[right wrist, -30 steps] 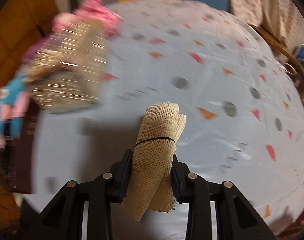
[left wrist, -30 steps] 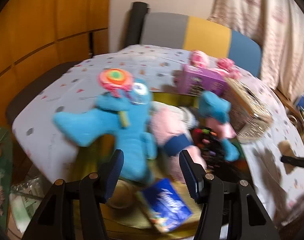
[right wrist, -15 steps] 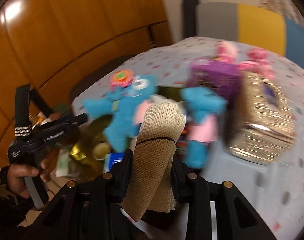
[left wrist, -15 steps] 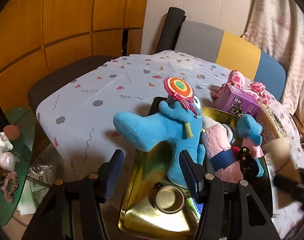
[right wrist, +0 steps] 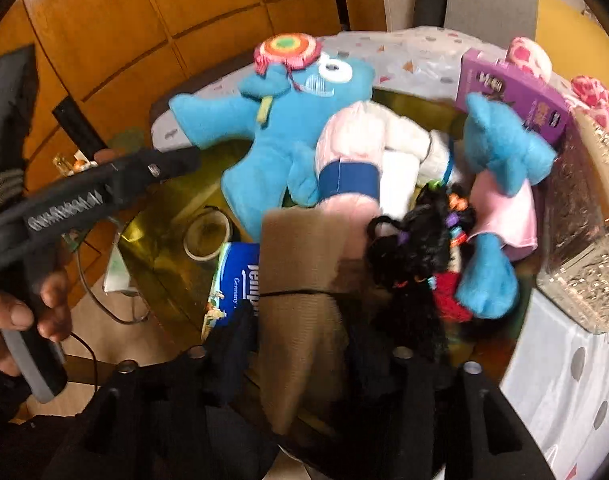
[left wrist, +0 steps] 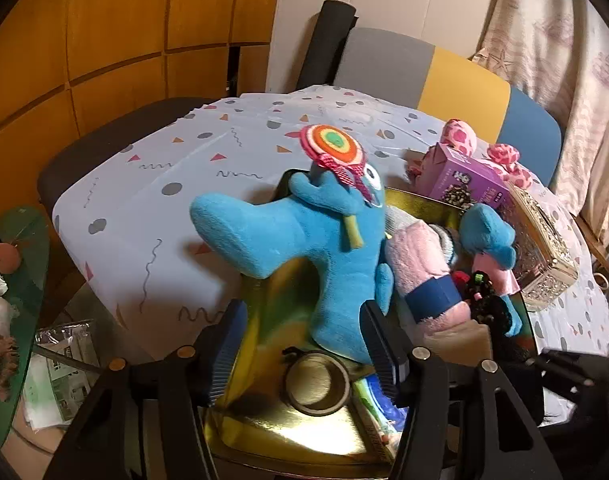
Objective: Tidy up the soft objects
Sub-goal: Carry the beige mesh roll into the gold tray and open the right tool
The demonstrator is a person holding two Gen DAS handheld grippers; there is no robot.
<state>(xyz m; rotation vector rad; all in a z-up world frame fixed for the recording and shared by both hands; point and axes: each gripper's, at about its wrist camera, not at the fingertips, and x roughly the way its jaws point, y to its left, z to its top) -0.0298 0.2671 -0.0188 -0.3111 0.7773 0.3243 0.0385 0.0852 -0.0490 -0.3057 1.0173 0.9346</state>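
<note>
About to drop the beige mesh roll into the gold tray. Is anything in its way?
The right tool holds the beige mesh roll over the gold tray, which looks crowded: blue plush, pink plush, black yarn toy, blue tissue pack beside it.

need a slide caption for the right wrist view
Right tongs hold a beige mesh roll over a gold tray crowded with plush toys.

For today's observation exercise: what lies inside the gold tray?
The gold tray holds a big blue plush, a pink rolled towel, a small blue plush, black hair ties, a tape roll and a tissue pack. Anything beneath them is hidden.
</note>
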